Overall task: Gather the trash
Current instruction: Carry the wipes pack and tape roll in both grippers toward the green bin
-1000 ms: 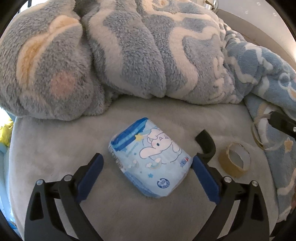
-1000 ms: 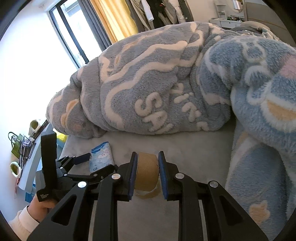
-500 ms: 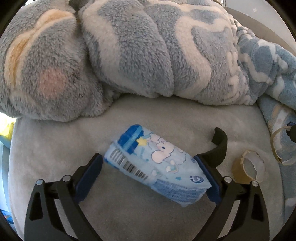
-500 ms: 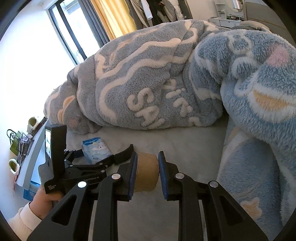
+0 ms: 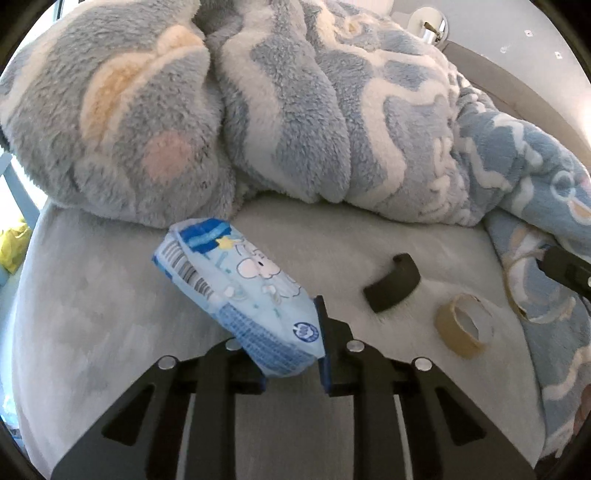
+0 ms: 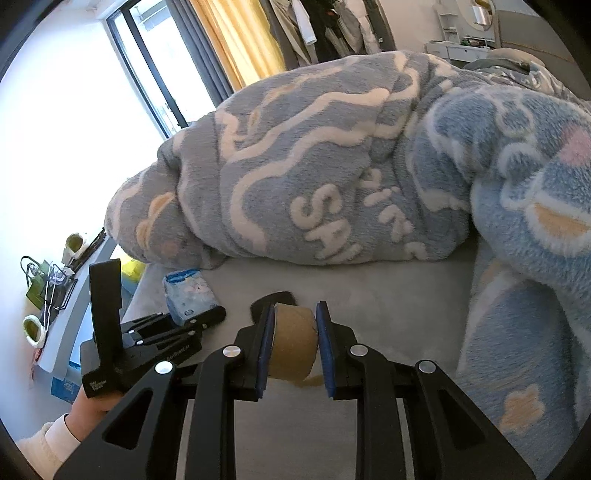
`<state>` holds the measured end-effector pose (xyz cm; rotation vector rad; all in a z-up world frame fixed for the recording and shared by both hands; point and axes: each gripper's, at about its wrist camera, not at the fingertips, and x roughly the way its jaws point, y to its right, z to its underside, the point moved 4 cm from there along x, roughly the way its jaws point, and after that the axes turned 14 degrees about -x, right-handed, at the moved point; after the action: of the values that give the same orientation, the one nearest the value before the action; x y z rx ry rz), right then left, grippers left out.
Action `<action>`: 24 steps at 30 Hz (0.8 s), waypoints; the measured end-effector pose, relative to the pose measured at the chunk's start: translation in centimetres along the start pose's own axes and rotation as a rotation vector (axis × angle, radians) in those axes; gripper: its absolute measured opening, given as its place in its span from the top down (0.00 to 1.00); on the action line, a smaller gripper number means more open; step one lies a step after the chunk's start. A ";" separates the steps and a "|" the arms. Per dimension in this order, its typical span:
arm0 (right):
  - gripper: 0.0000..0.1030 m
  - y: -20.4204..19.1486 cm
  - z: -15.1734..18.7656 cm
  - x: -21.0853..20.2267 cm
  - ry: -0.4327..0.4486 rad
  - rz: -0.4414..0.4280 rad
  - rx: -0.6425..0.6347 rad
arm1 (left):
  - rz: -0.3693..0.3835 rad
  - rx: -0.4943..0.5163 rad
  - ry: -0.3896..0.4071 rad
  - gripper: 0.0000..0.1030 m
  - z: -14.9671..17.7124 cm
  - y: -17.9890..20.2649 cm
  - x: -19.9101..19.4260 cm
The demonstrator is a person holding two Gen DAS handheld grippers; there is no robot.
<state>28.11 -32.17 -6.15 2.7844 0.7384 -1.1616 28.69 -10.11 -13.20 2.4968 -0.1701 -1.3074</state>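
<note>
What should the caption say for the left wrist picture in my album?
Left gripper fingers pinching a blue tissue pack above the grey bed, tape roll lying nearby.

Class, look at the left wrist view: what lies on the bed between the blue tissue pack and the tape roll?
A curved black piece lies between the tissue pack and the tape roll, on the grey bed surface.

A home bedroom is seen here, shown by the fleece blanket [image 6: 332,166] heaped on a bed [image 5: 110,314], yellow curtains [image 6: 240,40] and hung clothes [image 6: 325,26].
</note>
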 end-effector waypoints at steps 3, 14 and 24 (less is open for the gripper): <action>0.77 -1.2 0.1 0.1 -0.003 -0.009 -0.015 | 0.001 0.007 0.001 0.79 0.2 -0.1 -0.8; 0.77 -4.9 0.7 -0.5 0.012 -0.040 -0.043 | -0.013 0.034 0.014 0.79 3.1 -0.2 -4.7; 0.77 -8.7 1.7 -1.5 0.017 -0.069 -0.080 | -0.022 0.030 0.027 0.80 5.6 -2.3 -8.4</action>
<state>22.26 -25.45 -5.14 2.7273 0.8688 -1.0949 19.20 -7.10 -10.42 2.5475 -0.1575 -1.2884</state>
